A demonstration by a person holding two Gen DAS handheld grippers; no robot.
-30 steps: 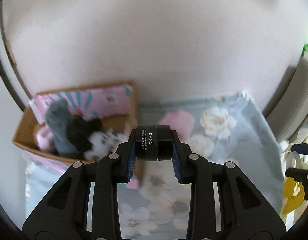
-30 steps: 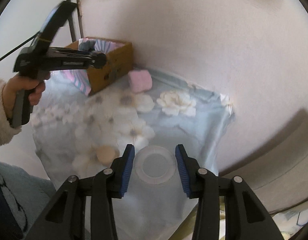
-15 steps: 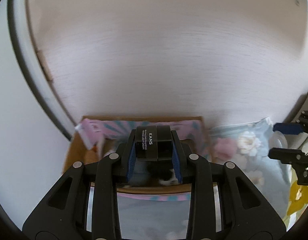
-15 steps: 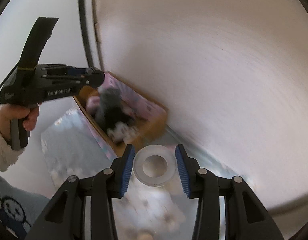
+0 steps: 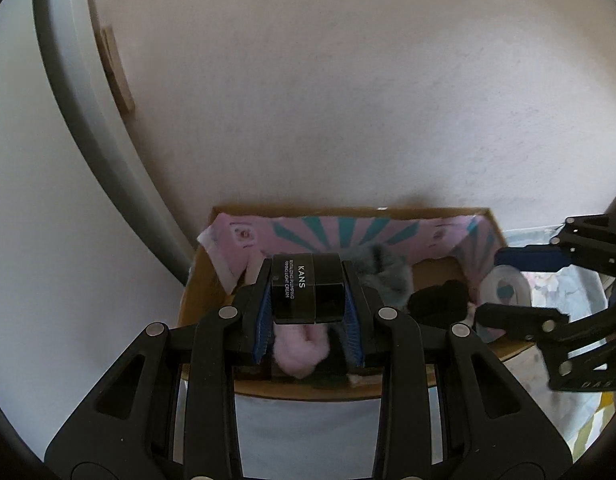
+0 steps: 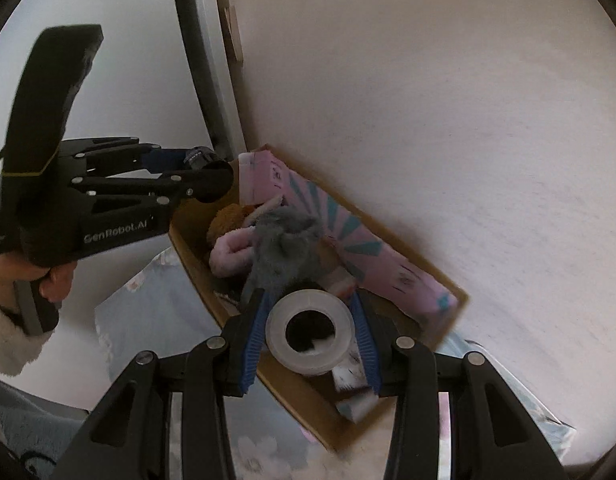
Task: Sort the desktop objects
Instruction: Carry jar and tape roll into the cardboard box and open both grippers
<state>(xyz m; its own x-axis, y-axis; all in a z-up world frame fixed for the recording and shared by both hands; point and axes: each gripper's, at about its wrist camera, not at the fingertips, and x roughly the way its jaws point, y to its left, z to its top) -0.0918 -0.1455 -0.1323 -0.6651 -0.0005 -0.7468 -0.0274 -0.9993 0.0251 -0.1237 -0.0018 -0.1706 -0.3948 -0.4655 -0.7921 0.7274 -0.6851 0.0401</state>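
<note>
cardboard box [image 5: 206, 280] sits against the pale wall [image 5: 348, 100], on a table covered with a flowered cloth [image 6: 148, 300]. your left gripper [image 5: 308, 292] is clamped on a black cosmetic jar [image 5: 306, 288] with white letters on its side; both blue pads [image 5: 263, 320] press on the jar, and you hold it above the left part of the open box. under the jar, inside the box, you can see a pink fluffy thing [image 5: 300, 350]. more to the right in the box lie a grey fluffy thing [image 5: 384, 270] and a black soft thing [image 5: 438, 300]. the inside walls of the box carry a pink paper lining [image 5: 348, 232] with teal rays.

your right gripper [image 6: 310, 334] is closed on a clear tape roll [image 6: 310, 332], one blue pad on each side of it, the hole of the roll facing the camera. in the right wrist view the roll is above the near wall of the box, in front of the grey fluffy thing. in the left wrist view the same gripper comes in from the right edge, with the roll over the right end of the box.

your left hand [image 6: 54, 278], in a white fluffy sleeve [image 6: 12, 340], grips the handle of the left gripper. the two grippers are near each other and apart, both over the box.
</note>
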